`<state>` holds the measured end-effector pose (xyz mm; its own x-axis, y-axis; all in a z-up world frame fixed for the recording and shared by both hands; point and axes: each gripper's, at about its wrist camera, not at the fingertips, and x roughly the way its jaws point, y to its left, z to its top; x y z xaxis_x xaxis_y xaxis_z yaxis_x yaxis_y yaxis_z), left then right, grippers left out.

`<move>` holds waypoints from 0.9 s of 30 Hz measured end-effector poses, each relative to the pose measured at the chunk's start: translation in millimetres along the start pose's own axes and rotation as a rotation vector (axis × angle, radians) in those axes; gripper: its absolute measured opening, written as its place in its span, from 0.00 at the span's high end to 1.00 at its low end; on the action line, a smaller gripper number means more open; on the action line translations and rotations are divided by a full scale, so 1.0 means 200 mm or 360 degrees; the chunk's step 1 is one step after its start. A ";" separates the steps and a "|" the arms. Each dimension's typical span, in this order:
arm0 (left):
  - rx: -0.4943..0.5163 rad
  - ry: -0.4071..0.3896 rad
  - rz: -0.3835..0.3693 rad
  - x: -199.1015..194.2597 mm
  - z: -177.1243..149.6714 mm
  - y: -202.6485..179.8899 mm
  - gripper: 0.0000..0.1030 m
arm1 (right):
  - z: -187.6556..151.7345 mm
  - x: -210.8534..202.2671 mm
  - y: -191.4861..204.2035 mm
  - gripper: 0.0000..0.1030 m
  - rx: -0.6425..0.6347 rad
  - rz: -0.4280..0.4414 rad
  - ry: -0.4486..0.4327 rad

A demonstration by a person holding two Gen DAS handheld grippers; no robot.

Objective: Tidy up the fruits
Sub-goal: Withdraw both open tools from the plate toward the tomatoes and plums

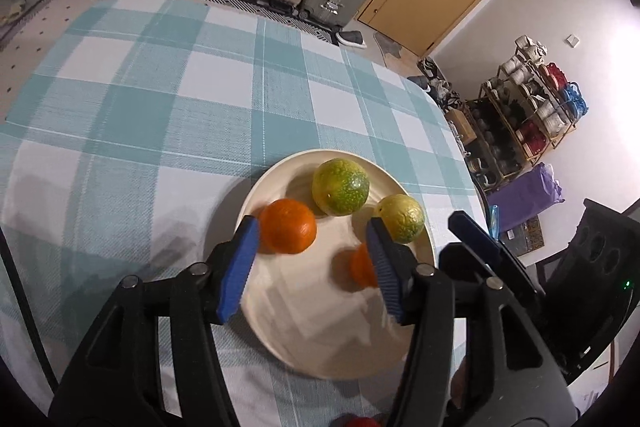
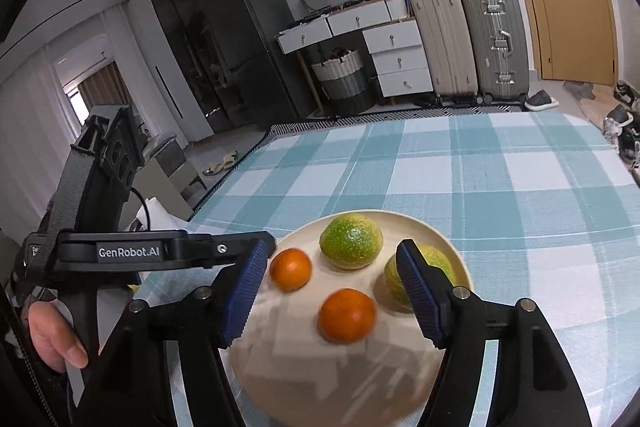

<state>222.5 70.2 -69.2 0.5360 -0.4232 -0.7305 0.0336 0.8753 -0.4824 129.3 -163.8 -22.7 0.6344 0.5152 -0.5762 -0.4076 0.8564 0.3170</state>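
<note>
The left claw [image 1: 310,231] is hanging open over the near-left part of a cream plate [image 1: 280,339] that is sitting on a blue and white checked tablecloth [image 1: 160,99]. Nothing is being gripped between its blue pads. Just inside its left finger, an orange [image 1: 289,231] is lying on the plate, almost touching the pad. Beyond the claw's tips and between the fingers, a large green and yellow fruit [image 1: 340,186] is resting further out on the plate. A second orange [image 1: 362,265] is showing partly behind the right finger, and a smaller yellow-green fruit [image 1: 403,218] is lying just past that finger's tip, near the plate's right rim.

The right claw [image 2: 332,259] is also standing open and empty above the same plate [image 2: 400,223]. Going from its left finger to its right: the small orange [image 2: 290,269] is lying just beside the left pad, the big green fruit [image 2: 351,241] is sitting ahead of the tips, the other orange [image 2: 347,315] is lying loose between the fingers without touching either pad, and the yellow-green fruit [image 2: 434,261] is half hidden behind the right finger. To the left, a hand [image 2: 52,339] is holding the other claw's handle.
</note>
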 end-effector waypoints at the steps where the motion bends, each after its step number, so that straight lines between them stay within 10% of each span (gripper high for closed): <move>1: -0.0002 -0.0023 0.0006 -0.03 -0.01 0.00 0.50 | 0.00 -0.02 0.00 0.30 0.0000 -0.0003 -0.0005; 27: 0.0163 -0.0253 0.0272 -0.43 -0.51 -0.19 0.01 | -0.19 -0.45 0.03 0.02 0.0047 -0.0030 -0.0064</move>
<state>88.6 49.9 -37.2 0.6671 -0.2320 -0.7079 0.0121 0.9535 -0.3010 44.8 -207.1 2.4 0.6678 0.4996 -0.5517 -0.3763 0.8661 0.3289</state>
